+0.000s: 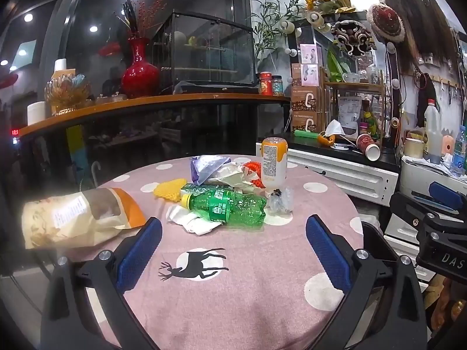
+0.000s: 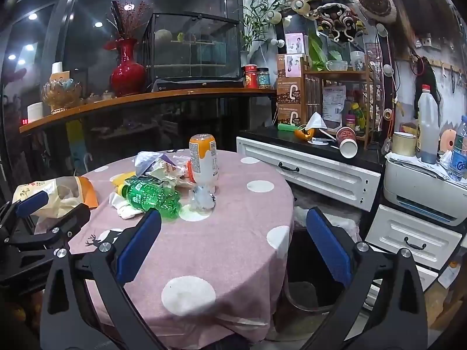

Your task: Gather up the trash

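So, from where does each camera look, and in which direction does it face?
Left wrist: sits behind the open left tongs, facing the pink table and its green bottle; the right tongs show at the right edge.
Right wrist: sits behind the open right tongs, facing the table's right edge; the left tongs show at left.
Shared: the table, the bottle, the red vase.

tablecloth (image 1: 248,285) – pink, white dots | bottle (image 1: 227,208) – green | vase (image 1: 140,73) – red

The left gripper (image 1: 233,236) has its two blue fingers wide apart and holds nothing. The right gripper (image 2: 233,233) beside it does too. Both tip down a little.
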The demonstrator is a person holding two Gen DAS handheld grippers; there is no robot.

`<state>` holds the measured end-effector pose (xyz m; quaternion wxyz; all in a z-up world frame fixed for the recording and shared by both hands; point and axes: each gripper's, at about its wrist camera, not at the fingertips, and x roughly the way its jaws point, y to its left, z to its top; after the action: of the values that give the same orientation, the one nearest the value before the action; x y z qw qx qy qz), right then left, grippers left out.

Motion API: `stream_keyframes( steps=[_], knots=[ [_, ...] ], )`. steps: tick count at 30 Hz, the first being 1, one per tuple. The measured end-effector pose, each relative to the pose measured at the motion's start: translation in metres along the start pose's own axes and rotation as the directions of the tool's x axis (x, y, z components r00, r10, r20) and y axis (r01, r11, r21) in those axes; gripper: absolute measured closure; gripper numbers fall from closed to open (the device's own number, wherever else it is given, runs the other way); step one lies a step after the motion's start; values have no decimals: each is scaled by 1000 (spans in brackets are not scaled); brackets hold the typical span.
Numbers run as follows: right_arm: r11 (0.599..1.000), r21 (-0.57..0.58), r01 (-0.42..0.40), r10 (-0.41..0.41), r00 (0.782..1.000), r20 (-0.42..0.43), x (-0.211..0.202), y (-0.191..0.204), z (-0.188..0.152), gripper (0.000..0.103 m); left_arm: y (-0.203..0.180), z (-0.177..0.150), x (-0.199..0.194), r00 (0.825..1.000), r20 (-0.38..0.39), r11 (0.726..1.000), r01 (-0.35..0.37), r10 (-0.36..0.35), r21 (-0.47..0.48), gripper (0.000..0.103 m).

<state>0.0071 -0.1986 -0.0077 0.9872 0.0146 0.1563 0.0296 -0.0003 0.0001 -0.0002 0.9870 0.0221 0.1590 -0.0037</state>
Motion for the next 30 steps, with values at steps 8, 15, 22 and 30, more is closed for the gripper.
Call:
stream_keyframes(
  steps=[8,15,22,30],
  knots=[
    [1000,4,-4,4,1000,4,-2,-6,-1,5,0,0,-1,1000,-3,1000,-2,2,-1,5],
    [1000,-3,4,-4,1000,-3,0,-1,-1,5,0,-1,-1,1000,1,1000,-1,1,0,5],
    [1000,3,3,-3,1000,-5,-1,-2,-1,5,-5,-2,2,1000,0,1000,-1,1,0,5],
    [1000,9,2,-2,1000,-2,-1,-2,-1,5,-5,-2,2,1000,0,1000,-2,2,0,5]
  ],
)
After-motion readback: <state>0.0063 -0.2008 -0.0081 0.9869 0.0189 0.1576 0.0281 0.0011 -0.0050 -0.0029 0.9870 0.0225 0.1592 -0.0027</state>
